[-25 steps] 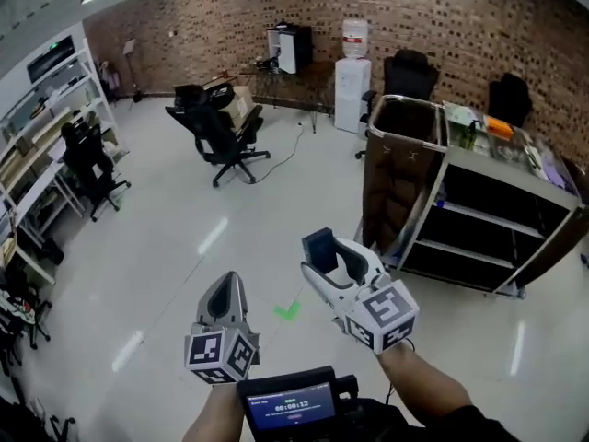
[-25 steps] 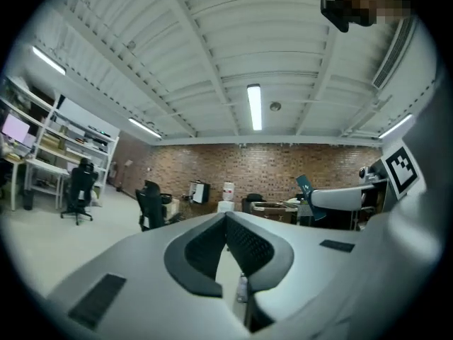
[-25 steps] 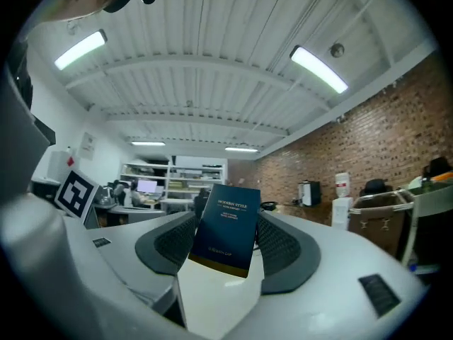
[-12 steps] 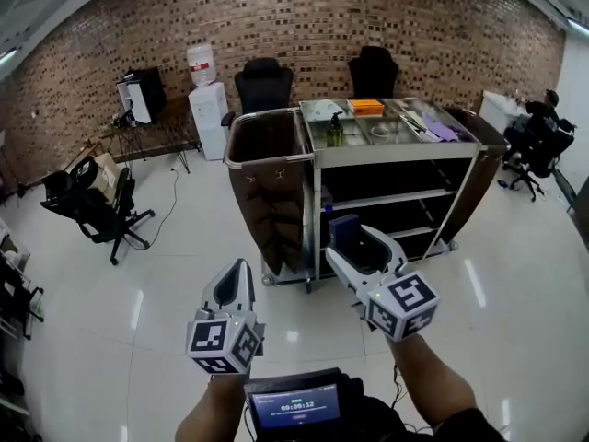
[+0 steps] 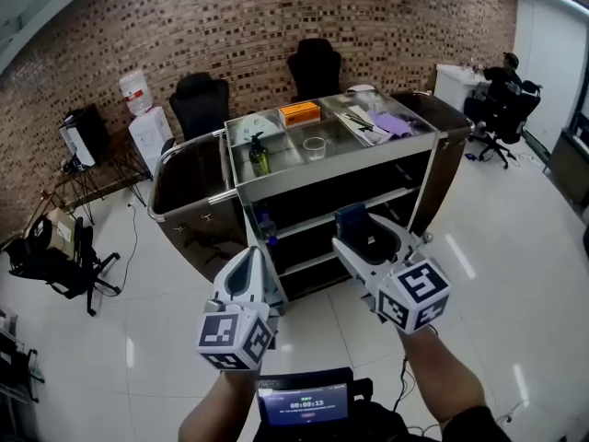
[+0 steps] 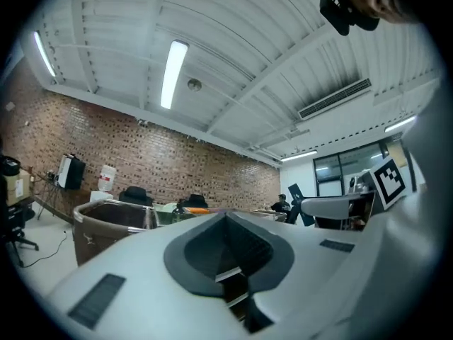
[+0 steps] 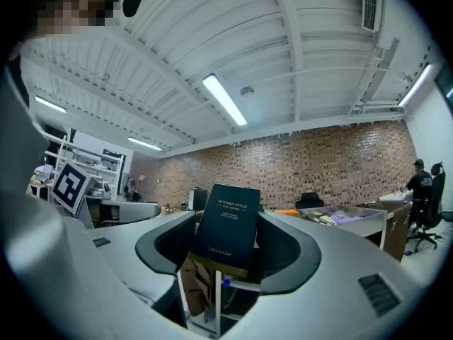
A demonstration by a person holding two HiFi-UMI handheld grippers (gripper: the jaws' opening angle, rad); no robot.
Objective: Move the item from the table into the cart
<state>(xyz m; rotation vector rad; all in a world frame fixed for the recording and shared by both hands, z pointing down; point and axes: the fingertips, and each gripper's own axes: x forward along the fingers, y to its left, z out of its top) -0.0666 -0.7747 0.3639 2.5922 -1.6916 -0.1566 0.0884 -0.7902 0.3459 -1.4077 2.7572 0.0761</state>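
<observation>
You turned to face the cart, your right gripper clamped on the dark box standing upright between its jaws.

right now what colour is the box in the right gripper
Dark navy with pale lettering; the box shows best in the right gripper view.

Two black chairs and a water dispenser stand by the brick wall.
</observation>
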